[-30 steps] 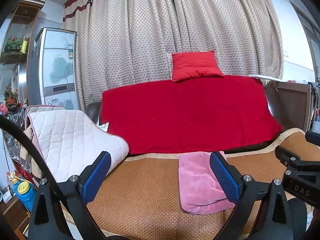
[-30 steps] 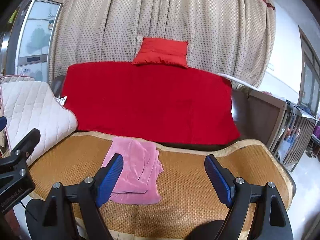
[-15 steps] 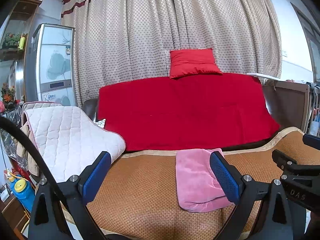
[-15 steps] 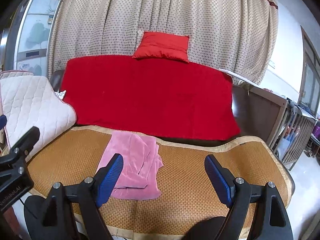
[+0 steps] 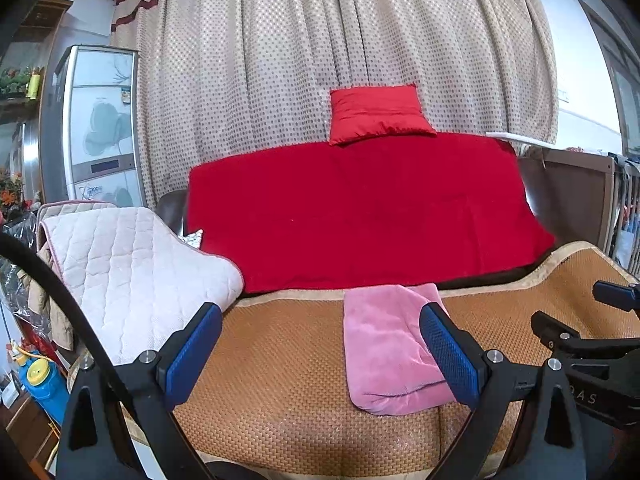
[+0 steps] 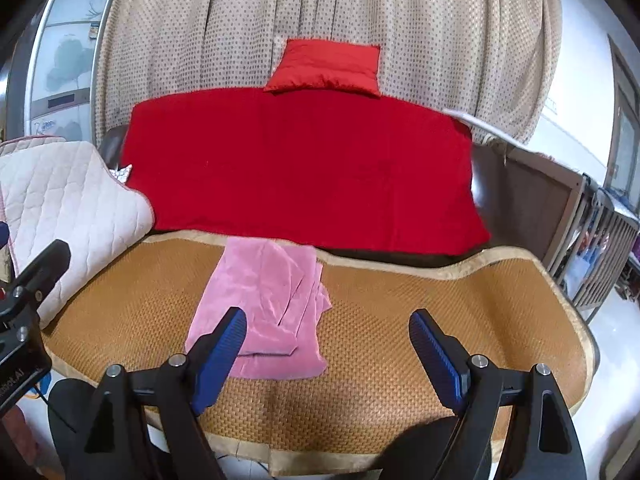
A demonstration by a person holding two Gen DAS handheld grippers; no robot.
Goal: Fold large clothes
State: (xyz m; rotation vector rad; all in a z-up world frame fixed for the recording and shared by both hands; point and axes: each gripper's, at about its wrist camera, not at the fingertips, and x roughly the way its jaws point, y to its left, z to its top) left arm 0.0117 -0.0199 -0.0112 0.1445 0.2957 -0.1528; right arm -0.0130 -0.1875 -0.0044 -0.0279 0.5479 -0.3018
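**Both grippers wide above the folded pink garment**

Jaws on our left gripper [image 5: 320, 332] and right gripper [image 6: 328, 338] stand spread wide, grasping nothing. We see the folded pink garment [image 6: 266, 300] lying on the woven mat [image 6: 440, 300], with no obstacle between it and either gripper. A quilted cream pad [image 5: 128, 272] sits at the mat's left end; a red blanket [image 5: 360, 212] drapes the sofa back, a red cushion [image 5: 376, 114] on top, a dotted curtain [image 5: 280, 60] behind. Compared with a second ago, our right view has tipped downward, the garment sitting higher in frame. Its long axis runs from the mat's front edge toward the blanket.
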